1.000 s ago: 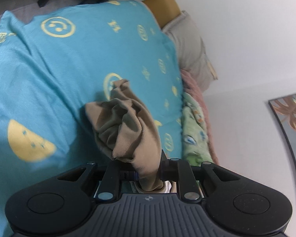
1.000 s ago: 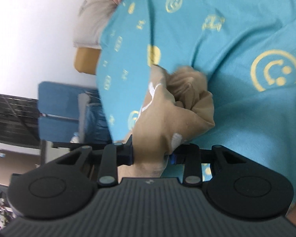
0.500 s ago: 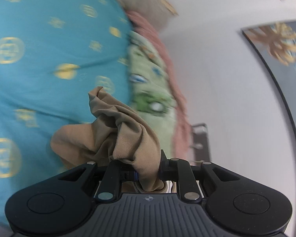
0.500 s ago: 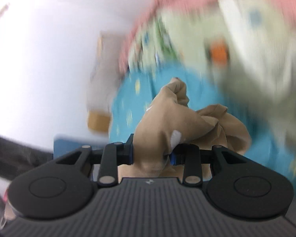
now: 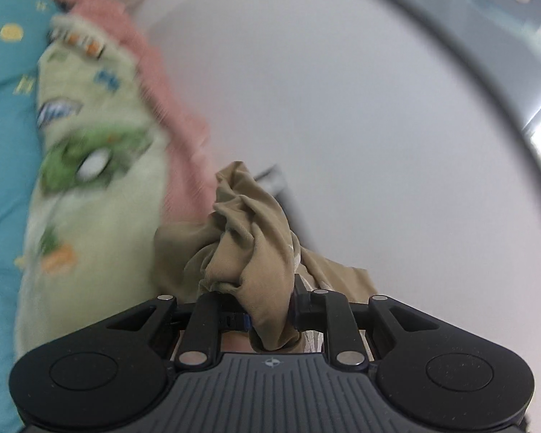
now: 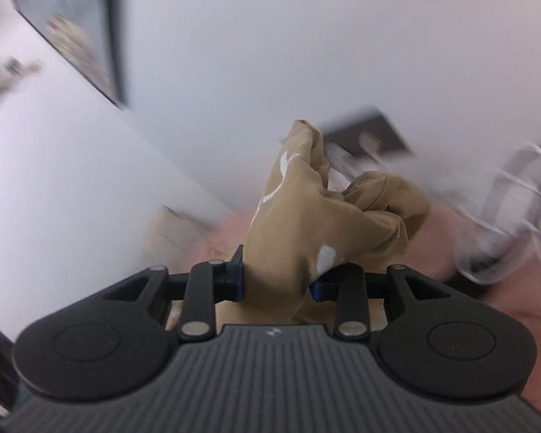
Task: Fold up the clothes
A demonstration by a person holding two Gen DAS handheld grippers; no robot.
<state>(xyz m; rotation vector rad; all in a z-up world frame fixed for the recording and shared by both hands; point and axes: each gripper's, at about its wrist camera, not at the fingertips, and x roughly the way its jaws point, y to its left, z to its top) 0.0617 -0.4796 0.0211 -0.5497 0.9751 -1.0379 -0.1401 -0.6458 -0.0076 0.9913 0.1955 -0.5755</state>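
A tan garment [image 5: 256, 249] with white print is bunched up and held by both grippers. My left gripper [image 5: 270, 315] is shut on a wad of it, the fabric spilling forward over the jaws. My right gripper [image 6: 276, 281] is shut on another wad of the same tan garment [image 6: 306, 231]. Both views are tilted up toward the white wall and blurred. The rest of the garment hangs out of view below the grippers.
In the left wrist view a pale green printed cloth [image 5: 90, 166], a pink cloth [image 5: 162, 83] and the teal patterned bedspread [image 5: 3, 108] lie to the left. A framed picture [image 6: 68, 36] hangs on the wall. A clear wire-like object [image 6: 505, 216] is at the right over pink fabric.
Both grippers have lifted and swung away from the teal bedspread toward the wall, carrying the tan garment. The grip on the garment has not changed.
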